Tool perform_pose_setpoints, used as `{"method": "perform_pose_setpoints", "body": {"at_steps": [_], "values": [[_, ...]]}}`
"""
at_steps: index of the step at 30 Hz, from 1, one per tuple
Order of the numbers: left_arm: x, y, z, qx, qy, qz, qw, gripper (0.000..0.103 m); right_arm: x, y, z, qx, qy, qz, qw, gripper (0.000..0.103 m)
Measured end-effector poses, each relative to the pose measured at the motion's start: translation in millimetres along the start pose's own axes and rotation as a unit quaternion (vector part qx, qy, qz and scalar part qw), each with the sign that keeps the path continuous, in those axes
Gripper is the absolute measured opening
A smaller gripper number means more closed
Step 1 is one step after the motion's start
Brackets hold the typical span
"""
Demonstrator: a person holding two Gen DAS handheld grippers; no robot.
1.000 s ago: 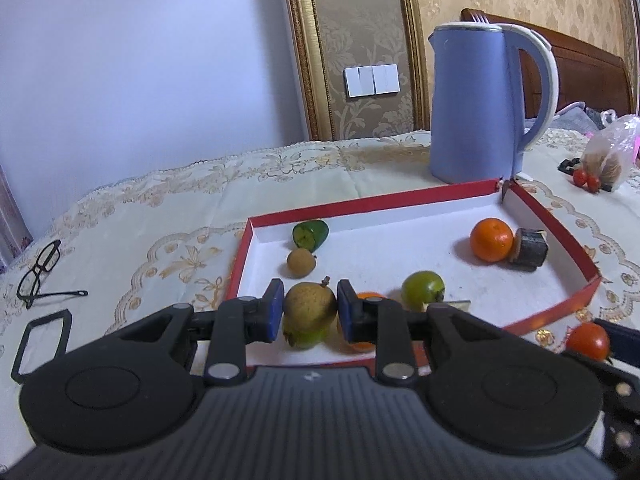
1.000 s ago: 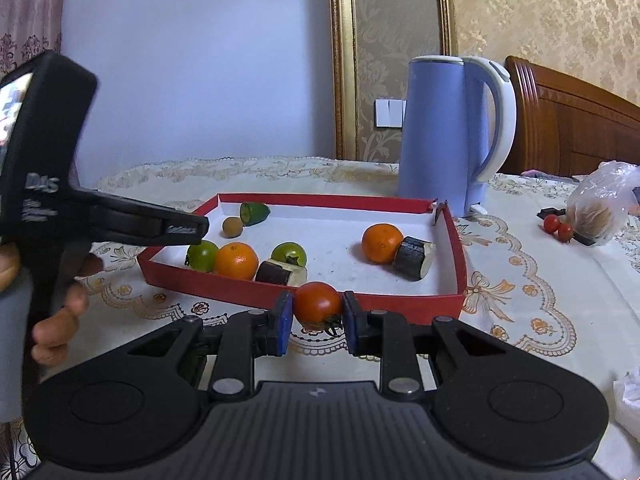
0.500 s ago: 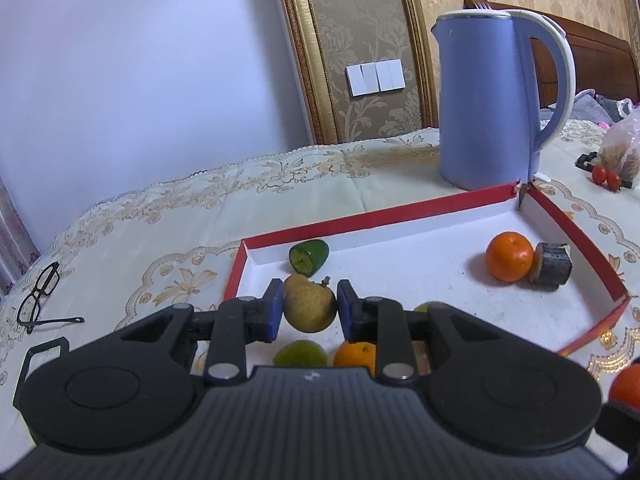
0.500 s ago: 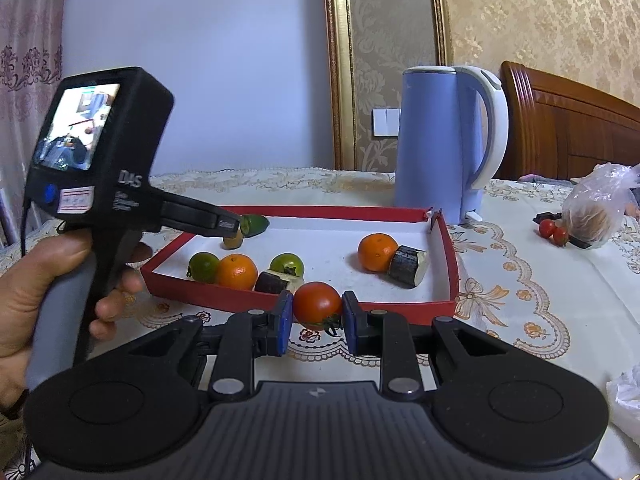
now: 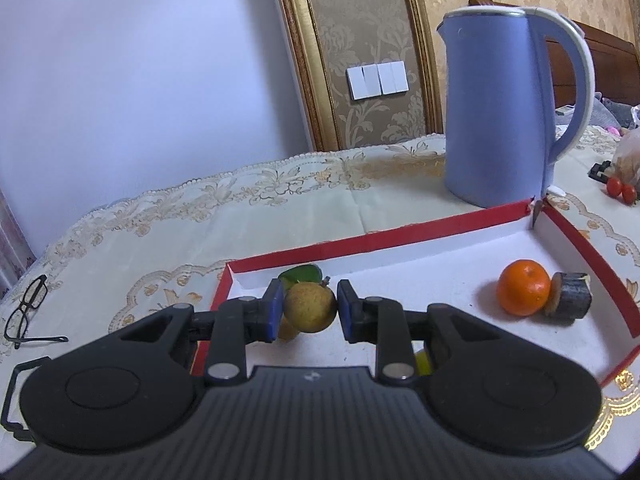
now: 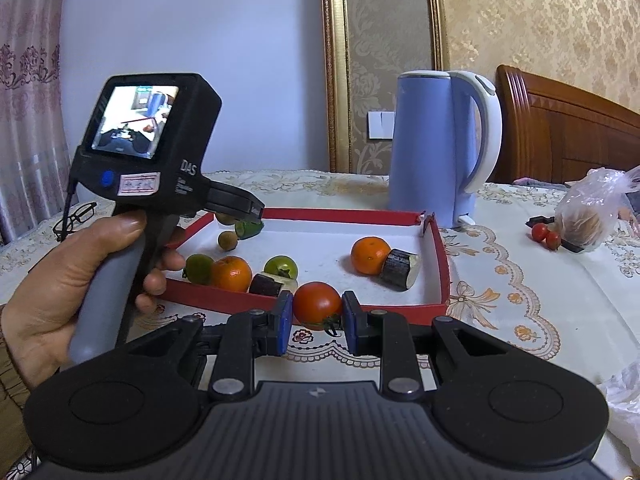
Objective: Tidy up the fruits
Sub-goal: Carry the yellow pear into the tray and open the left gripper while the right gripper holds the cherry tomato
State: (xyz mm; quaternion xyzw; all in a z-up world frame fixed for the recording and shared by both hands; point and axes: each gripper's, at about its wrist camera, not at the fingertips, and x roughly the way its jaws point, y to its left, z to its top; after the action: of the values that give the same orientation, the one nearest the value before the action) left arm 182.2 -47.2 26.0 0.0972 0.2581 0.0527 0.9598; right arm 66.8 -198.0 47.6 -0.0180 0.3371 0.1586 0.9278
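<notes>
So I'm holding a claw in each hand here. My left gripper (image 5: 308, 309) is clamping a small brownish-yellow pear (image 5: 310, 307) with a stubby stem, both blue pads pressing on its sides, and it's hanging over the near-left corner of the red-rimmed tray (image 5: 440, 224), just in front of a cut green fruit piece (image 5: 302, 273). My right gripper (image 6: 316, 312) is squeezing a red tomato (image 6: 317, 305), and that one's sitting outside the tray, right by its near edge over the lace tablecloth (image 6: 520, 280). You can see my left hand (image 6: 60, 280) wrapped around the grey grip in the right camera. Inside the tray there's a mandarin (image 6: 370, 255) touching a chunk of eggplant (image 6: 400, 269) toward the right side, plus another mandarin (image 6: 232, 273), two green fruits and a second eggplant piece along the near-left edge. A blue kettle (image 6: 432, 148) is standing just behind the tray's far-right corner, and glasses (image 5: 26, 312) are lying near the table's left edge.
</notes>
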Motion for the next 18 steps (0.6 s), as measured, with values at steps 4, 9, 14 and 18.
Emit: {"method": "perform_pose_setpoints", "body": {"at_steps": [4,9,14,18], "values": [[8.0,1.0,0.2,-0.001,0.007,-0.001,1.0000,0.026,-1.0,0.3,1.4,-0.002,-0.001,-0.002,1.000,0.026],[15.0,3.0,1.9,-0.003,0.012,-0.002,0.9999,0.026,-3.2,2.5,2.5,-0.005,-0.004,-0.002,1.000,0.026],[20.6,-1.4,4.0,0.001,0.014,0.003,0.9999,0.026,-3.6,3.1,3.2,-0.005,-0.005,-0.001,1.000,0.026],[25.7,-6.0,3.7,0.006,0.019,0.002,0.9998,0.026,-3.4,3.3,4.2,-0.006,-0.005,0.000,1.000,0.026]]}}
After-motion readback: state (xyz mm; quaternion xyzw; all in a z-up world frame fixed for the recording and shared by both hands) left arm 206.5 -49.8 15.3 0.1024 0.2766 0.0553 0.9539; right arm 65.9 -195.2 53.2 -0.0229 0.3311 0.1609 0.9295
